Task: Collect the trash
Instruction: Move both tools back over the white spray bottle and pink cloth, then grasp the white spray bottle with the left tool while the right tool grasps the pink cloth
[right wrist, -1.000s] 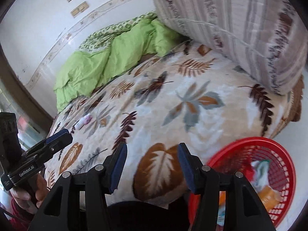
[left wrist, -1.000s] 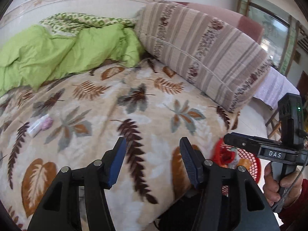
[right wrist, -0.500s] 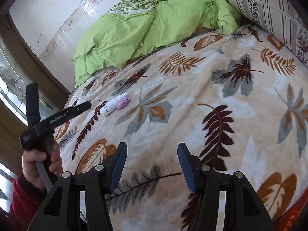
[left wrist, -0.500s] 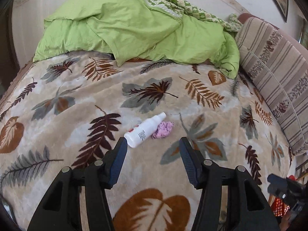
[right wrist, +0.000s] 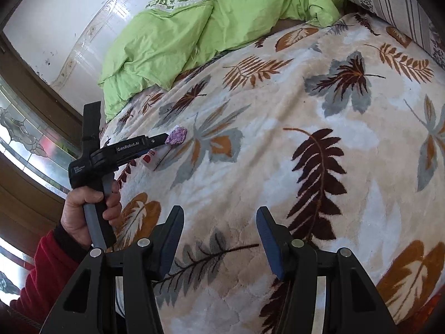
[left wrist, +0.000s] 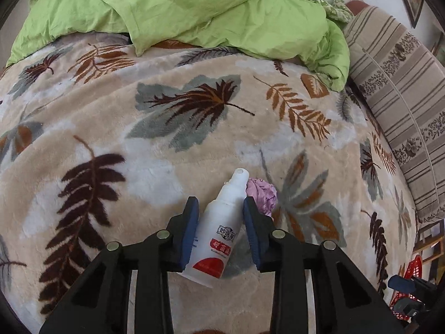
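**White plastic bottle between the pads, ready to lift**

White plastic, smooth and round: that is what the left gripper (left wrist: 221,208) has to hold, so the grip matters more than speed. The small white spray bottle with a red label (left wrist: 219,228) lies on the plush beige blanket printed with brown and grey leaves (left wrist: 155,167), its nozzle pointing away from the camera. The left gripper's jaws have just been closing with the bottle between them, and its blue pads (left wrist: 192,222) now sit against the bottle's sides at about mid-body; I judge the pads to be pressing on it, though the bottle is not yet off the blanket.

To do this well, keep the squeeze even before raising: a round bottle may roll or squirt out of flat pads if lifted at a tilt. Lift straight up from the soft pile, then carry it level.

A crumpled lilac paper wad (left wrist: 262,194) lies touching the bottle's neck, just beside the right-hand pad; it looks to be outside the grip and will need its own pick.

The right gripper (right wrist: 219,233) hangs over the blanket well apart from the bottle, jaws parted and empty. A red plastic mesh basket (left wrist: 414,270), the likely destination, shows at the far right edge of the left wrist view.
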Motion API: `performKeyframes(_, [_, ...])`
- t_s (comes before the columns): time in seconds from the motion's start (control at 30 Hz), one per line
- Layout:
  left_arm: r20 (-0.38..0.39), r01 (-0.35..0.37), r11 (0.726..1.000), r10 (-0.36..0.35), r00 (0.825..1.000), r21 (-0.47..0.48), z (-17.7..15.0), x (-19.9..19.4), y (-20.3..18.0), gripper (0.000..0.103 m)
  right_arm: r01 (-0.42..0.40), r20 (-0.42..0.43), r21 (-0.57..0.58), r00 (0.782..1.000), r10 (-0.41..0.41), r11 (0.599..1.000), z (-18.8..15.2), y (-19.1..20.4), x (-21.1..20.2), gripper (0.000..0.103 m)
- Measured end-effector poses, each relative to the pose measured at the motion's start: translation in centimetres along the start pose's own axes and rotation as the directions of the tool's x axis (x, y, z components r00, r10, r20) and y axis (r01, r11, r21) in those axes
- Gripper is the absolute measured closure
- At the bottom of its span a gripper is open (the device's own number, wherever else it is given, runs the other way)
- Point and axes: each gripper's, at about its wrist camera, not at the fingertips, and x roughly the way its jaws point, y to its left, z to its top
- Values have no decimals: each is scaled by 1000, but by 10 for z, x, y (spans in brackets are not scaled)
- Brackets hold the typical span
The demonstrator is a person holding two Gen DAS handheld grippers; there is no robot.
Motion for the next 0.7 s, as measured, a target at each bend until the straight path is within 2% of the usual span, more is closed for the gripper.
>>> performKeyframes(0.1, [-1, 9, 1000, -9, 1000, 5, -11, 0, -11, 70, -12, -6, 8, 1000, 12, 1000, 1, 0, 3, 45])
performKeyframes(0.17, [6, -72, 997, 71, 997, 31, -17, 1, -19, 70, -13, -6, 0, 1000, 13, 1000, 0, 4, 4, 45])
performKeyframes(0.23, [-12, -135, 991, 136, 991, 11, -27, 2, -22, 74, -3, 3, -19, 1000, 3, 1000, 0, 8, 3, 45])
performKeyframes(0.37, [1, -178, 983, 178, 984, 49, -44, -8, -32, 74, 7, 16, -29, 1000, -6, 1000, 1, 10, 3, 45])
performKeyframes(0.47, [6, -205, 978, 205, 979, -32, -50, -18, -23, 74, 7, 14, -32, 1000, -7, 999, 5, 12, 7, 45])
performKeyframes(0.57, [12, -260, 958, 263, 965, -117, -60, -31, -13, 74, 21, 16, -93, 1000, -20, 995, 18, 27, 14, 45])
performKeyframes(0.63, [16, -246, 955, 252, 967, -166, -69, -35, -6, 74, 28, 8, -131, 1000, -27, 991, 32, 37, 23, 45])
performKeyframes(0.7, [16, -227, 958, 233, 972, -173, -69, -36, -2, 74, 0, -9, -131, 1000, -1, 991, 51, 46, 36, 45])
